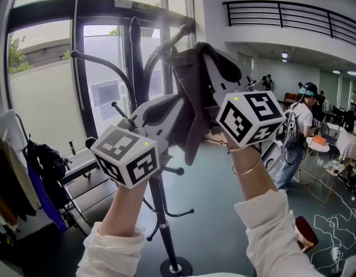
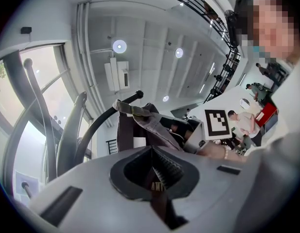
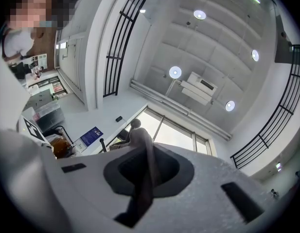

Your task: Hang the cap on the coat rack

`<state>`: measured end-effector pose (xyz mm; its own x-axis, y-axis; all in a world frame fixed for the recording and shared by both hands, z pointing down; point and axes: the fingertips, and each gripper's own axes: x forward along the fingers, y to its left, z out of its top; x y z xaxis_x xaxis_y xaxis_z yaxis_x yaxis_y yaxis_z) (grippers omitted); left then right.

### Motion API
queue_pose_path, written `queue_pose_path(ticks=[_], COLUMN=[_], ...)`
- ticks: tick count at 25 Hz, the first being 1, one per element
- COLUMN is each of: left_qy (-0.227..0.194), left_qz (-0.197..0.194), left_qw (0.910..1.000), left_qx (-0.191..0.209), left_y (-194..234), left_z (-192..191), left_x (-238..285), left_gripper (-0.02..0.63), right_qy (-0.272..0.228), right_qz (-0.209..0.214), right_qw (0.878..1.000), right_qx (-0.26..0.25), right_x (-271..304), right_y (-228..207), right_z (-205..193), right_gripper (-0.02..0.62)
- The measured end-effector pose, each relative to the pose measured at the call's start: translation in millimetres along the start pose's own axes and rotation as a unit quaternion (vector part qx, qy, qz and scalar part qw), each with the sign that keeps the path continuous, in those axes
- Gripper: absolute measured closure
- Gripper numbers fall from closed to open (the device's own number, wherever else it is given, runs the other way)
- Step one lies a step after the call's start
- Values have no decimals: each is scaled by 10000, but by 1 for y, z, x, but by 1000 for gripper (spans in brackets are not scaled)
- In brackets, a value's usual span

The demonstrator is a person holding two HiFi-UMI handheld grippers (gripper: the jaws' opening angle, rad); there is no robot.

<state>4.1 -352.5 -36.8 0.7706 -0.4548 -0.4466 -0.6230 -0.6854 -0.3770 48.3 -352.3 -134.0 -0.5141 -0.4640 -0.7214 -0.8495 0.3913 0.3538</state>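
Cap (image 1: 195, 91) being held high at upper hook (image 1: 178, 36) of rack (image 1: 161, 212); left hand-held gripper (image 2: 157, 173) and right hand-held gripper (image 3: 146, 171) each clenching cap fabric, likely keeping opening spread for hooking.

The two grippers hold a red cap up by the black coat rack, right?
Not quite: the cap is grey, not red, as the head view shows. The left gripper and right gripper do hold it up by the black coat rack.
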Motion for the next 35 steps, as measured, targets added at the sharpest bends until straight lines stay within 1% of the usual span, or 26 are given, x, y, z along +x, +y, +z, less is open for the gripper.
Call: queue_pose_path(ticks=[5,10,17,22,27,28,30,31,35], left_qy=[27,60,145,232,228,231,215,199,242], left_qz=[56,196,310,345,393,392,385,384,409], left_qw=[9999,9997,9992,9990,9987,9987,9988,9989,9987], left_qx=[-92,-167,-186,-186,-221,-217,-192,-181,-208], left_y=[-1,4,-2,-5,-8,-10,-14,-16,-22], left_z=[-6,-17,-36,-45,-48,-49,-48,-47,-48], left_x=[-11,-26,-44,-50,-60,-61,-62,-62,-66], left_gripper=[589,589,589,589,589,589,589,589,589], right_qy=[73,111,166,95,51,39,-10,-39,-47], right_qz=[7,33,34,35,11,12,14,14,58], right_qw=[9999,9999,9998,9999,9999,9999,9999,9999,9998], right_qx=[102,83,132,136,138,140,141,141,182], right_x=[0,-3,-10,-14,-24,-27,-33,-36,-48], right_y=[7,18,25,25,30,30,29,29,33], right_z=[-10,-18,-36,-36,-34,-33,-29,-27,-24], right_gripper=[586,586,586,586,583,567,488,469,448])
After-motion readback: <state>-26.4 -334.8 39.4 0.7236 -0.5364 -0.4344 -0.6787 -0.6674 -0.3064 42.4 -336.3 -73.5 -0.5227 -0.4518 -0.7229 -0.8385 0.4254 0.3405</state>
